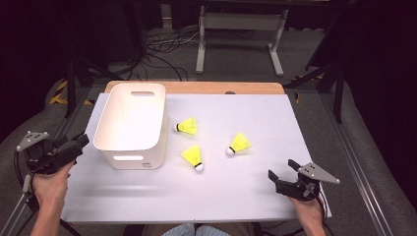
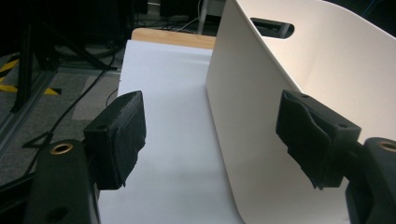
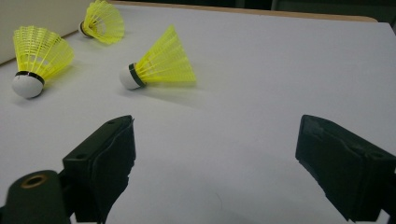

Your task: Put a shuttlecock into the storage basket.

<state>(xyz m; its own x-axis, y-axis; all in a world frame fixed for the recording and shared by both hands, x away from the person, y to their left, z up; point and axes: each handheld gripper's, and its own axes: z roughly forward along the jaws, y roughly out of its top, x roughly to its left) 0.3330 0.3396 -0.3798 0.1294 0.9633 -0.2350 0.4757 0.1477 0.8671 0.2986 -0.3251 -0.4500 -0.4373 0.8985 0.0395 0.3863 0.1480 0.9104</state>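
Three yellow plastic shuttlecocks with white rounded heads, nearest one (image 1: 239, 144), lie on their sides on the white tabletop (image 1: 255, 191), just right of a white, smooth-walled plastic bin (image 1: 132, 123). The right gripper (image 1: 284, 170) faces them, fingers wide apart and empty; the left gripper (image 1: 82, 141) waits beside the bin, likewise spread and empty. Each shuttlecock is probably very light, with a flexible, crushable skirt; the firm head offers the safer hold.

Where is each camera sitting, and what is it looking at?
High view: above the person's side, looking down on the white-covered table; forearms, both hands.
Left gripper view: on the left gripper, facing the white plastic bin wall; open black jaws.
Right gripper view: on the right gripper, facing three yellow shuttlecocks; open jaws.
Shared: bin and shuttlecocks also appear from above.
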